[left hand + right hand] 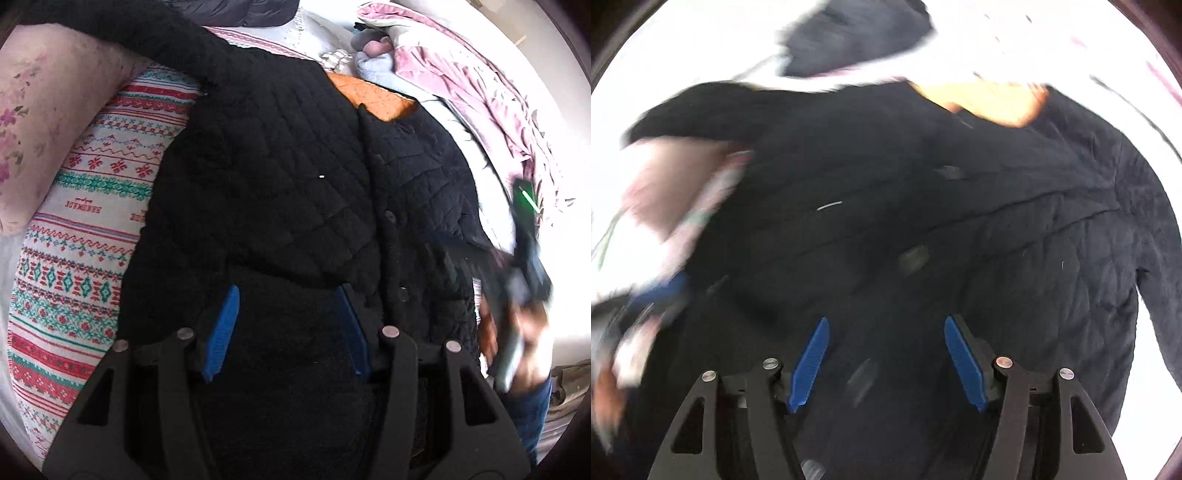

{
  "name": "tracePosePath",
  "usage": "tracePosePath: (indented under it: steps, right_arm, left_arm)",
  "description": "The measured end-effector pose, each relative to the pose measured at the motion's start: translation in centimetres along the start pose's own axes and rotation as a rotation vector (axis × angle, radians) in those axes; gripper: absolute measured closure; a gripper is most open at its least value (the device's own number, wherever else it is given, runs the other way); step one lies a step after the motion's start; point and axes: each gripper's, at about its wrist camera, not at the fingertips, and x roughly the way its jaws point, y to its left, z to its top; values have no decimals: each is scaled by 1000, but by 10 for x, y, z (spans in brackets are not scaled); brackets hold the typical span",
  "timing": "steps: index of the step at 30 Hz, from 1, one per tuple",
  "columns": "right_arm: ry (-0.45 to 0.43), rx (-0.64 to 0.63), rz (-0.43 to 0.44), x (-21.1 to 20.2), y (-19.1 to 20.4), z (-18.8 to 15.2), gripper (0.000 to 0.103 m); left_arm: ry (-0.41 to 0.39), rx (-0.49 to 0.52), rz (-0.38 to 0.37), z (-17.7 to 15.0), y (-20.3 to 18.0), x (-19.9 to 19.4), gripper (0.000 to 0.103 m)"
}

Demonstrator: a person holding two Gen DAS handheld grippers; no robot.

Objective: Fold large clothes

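A black quilted jacket [266, 166] lies spread front-up on a bed, its button placket running down the middle and its orange lining [373, 96] showing at the collar. My left gripper [288, 288] points down at the lower part of the jacket. Its blue pads [221, 332] stand half apart, and a thick fold of black fleecy cloth fills the gap between them. In the blurred right wrist view, my right gripper [885, 321] hovers over the same jacket [960, 221] with its pads wide apart and nothing between them. A blurred hand [517, 332] shows at the jacket's right edge.
A red-and-green patterned blanket [74, 229] lies under the jacket on the left, beside a pink floral pillow [37, 122]. Crumpled pink bedding [480, 92] and pale clothes are heaped at the far right. A dark garment [240, 11] lies at the top.
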Motion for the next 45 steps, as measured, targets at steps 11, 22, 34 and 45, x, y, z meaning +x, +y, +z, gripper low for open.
tracePosePath:
  steps: [11, 22, 34, 45]
  right_arm:
    - [-38, 151, -102, 93, -27, 141, 37]
    - [-228, 72, -225, 64, 7, 149, 86]
    - [-230, 61, -370, 129, 3, 138, 75]
    - [-308, 202, -14, 20, -72, 84, 34]
  left_arm:
    - [36, -6, 13, 9, 10, 13, 47]
    - [41, -25, 23, 19, 21, 21, 47]
    - [52, -47, 61, 25, 27, 38, 47]
    - [60, -53, 60, 30, 34, 45, 47]
